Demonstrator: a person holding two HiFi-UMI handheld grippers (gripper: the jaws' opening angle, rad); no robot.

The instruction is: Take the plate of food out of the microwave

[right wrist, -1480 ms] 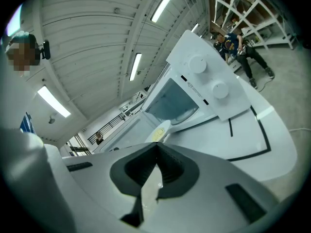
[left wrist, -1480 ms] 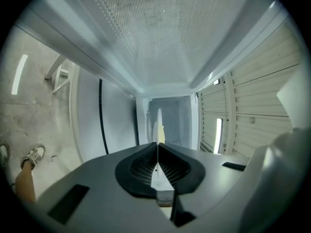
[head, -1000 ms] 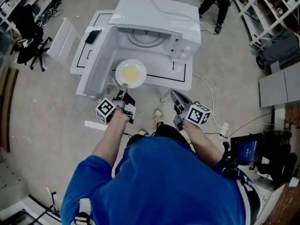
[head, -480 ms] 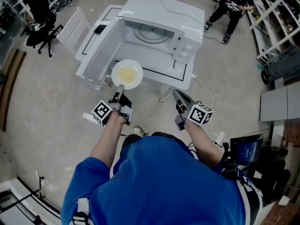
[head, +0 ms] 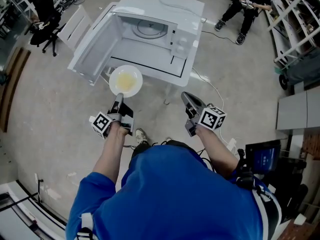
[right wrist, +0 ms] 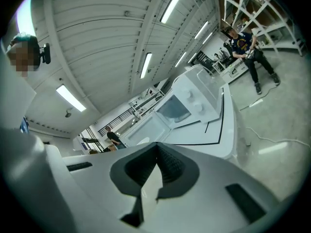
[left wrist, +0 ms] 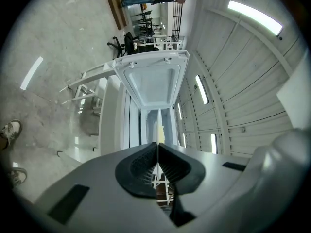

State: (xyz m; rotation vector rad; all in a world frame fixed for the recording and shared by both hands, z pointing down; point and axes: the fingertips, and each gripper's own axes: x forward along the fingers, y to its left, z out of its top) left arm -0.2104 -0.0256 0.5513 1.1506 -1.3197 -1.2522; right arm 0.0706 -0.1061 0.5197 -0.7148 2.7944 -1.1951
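Presently the left gripper (head: pixel 119 96) pinches the plate (head: pixel 113 77) at its six o'clock rim alone; leverage could tip it, spilling food (head: pixel 125 80); the right gripper (head: pixel 184 95) idles, jaws together.

White plate (head: pixel 136 87), yellow food (head: pixel 125 79), level, outside microwave (head: pixel 165 14); door (head: pixel 95 43) open.

The swung-open door (head: pixel 96 46) walls the microwave (head: pixel 165 4) mouth's left side.

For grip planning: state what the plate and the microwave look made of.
The plate looks like glazed ceramic, perhaps melamine: white, glossy, thin-rimmed. The microwave looks like white painted sheet metal or plastic: smooth flat panels with a soft sheen.
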